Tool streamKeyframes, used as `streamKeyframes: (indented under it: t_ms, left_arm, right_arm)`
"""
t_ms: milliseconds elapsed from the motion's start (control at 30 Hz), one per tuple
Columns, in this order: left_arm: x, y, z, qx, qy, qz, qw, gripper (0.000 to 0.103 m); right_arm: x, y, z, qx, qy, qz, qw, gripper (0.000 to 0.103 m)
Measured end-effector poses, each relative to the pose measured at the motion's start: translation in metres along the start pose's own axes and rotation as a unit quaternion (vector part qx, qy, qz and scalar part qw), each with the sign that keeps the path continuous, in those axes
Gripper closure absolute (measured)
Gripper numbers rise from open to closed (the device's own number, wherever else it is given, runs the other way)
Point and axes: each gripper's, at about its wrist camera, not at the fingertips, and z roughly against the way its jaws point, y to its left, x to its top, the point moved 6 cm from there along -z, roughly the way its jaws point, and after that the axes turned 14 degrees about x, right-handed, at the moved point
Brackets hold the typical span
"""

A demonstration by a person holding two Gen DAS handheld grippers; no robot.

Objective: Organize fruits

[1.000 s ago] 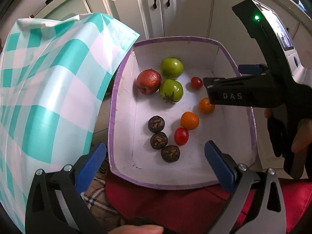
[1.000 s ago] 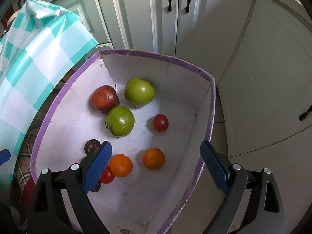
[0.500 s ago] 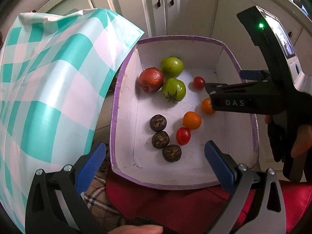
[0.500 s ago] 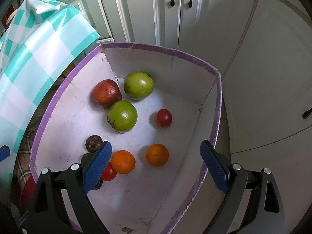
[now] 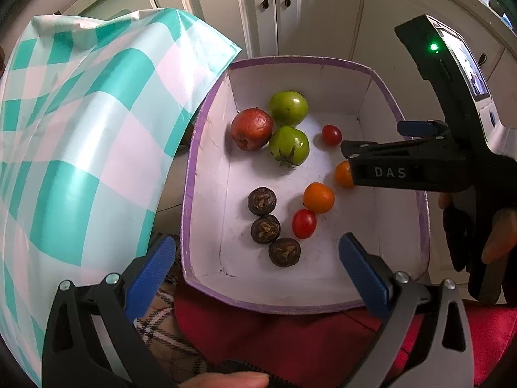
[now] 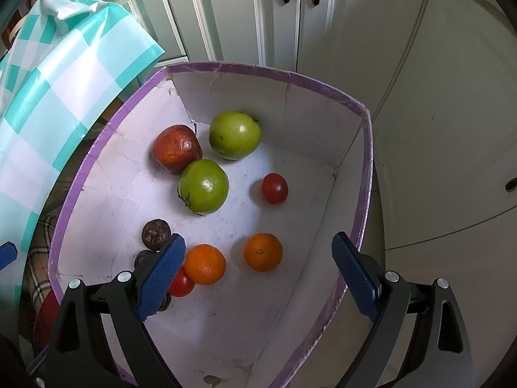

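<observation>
A white box with a purple rim (image 5: 190,174) (image 6: 366,174) holds a red apple (image 5: 252,128) (image 6: 176,153), two green tomatoes (image 5: 288,108) (image 6: 203,185), two oranges (image 5: 318,198) (image 6: 262,252), two small red tomatoes (image 5: 303,223) (image 6: 274,188) and three dark brown fruits (image 5: 262,200) (image 6: 156,234). My left gripper (image 5: 255,271) is open and empty over the box's near edge. My right gripper (image 6: 258,271) is open and empty above the oranges; it also shows in the left wrist view (image 5: 371,142), reaching in from the right.
A teal and white checked tablecloth (image 5: 74,135) (image 6: 58,74) hangs at the left of the box. White cabinet doors (image 5: 274,9) (image 6: 290,16) stand behind. Red cloth (image 5: 290,339) and plaid fabric (image 5: 161,326) lie under the box's near side.
Both grippers have moved slightly lower and nearer the box; the box and fruits sit a little lower in both views. Both stay open and empty. No fruit has moved.
</observation>
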Motion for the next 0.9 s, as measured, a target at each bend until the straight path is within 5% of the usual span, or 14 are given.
streamKeyframes:
  t_ms: [900]
  left_arm:
    - [-0.0015, -0.0008, 0.0001, 0.000, 0.001, -0.001, 1.0000, 0.002]
  right_arm:
    - [-0.0024, 0.0008, -0.0090, 0.009, 0.015, -0.009, 1.000, 0.014]
